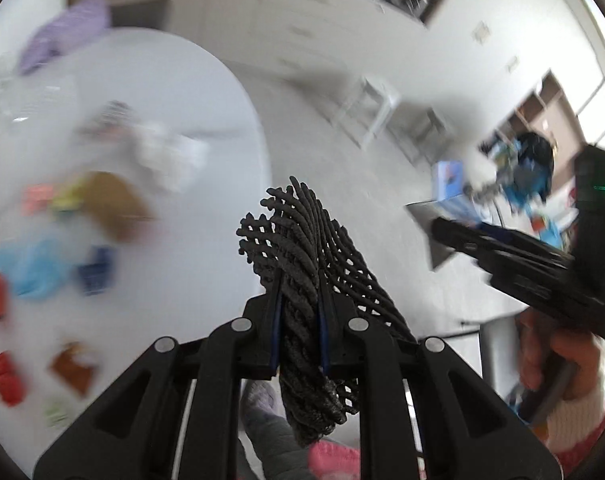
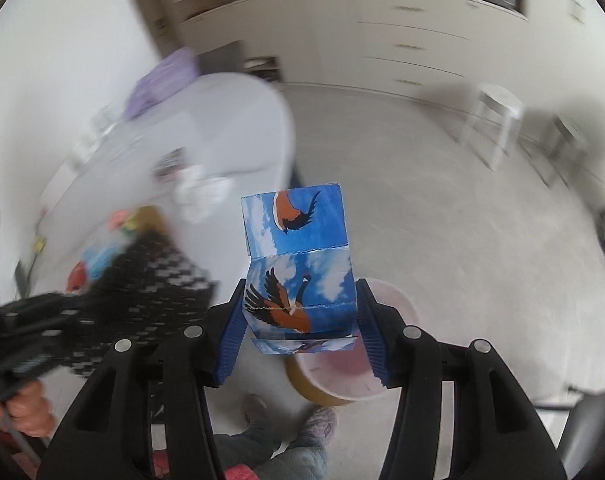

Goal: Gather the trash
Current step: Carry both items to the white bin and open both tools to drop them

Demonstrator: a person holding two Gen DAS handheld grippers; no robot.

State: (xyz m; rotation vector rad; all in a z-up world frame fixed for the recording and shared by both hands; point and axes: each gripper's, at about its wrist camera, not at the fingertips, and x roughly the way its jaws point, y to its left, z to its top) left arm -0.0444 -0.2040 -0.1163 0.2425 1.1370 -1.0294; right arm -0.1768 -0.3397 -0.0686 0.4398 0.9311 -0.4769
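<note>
Left tool (image 1: 300,300) pinches limp, light black mesh (image 1: 302,256); right tool (image 2: 298,320) pinches crushable bird-print carton (image 2: 298,264) by its sidewalls.

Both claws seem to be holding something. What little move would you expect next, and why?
Probably lower the right gripper a little and release the blue bird-print carton into the pink-lined bin visible just beneath it. The left gripper holds black mesh, likely next.
</note>
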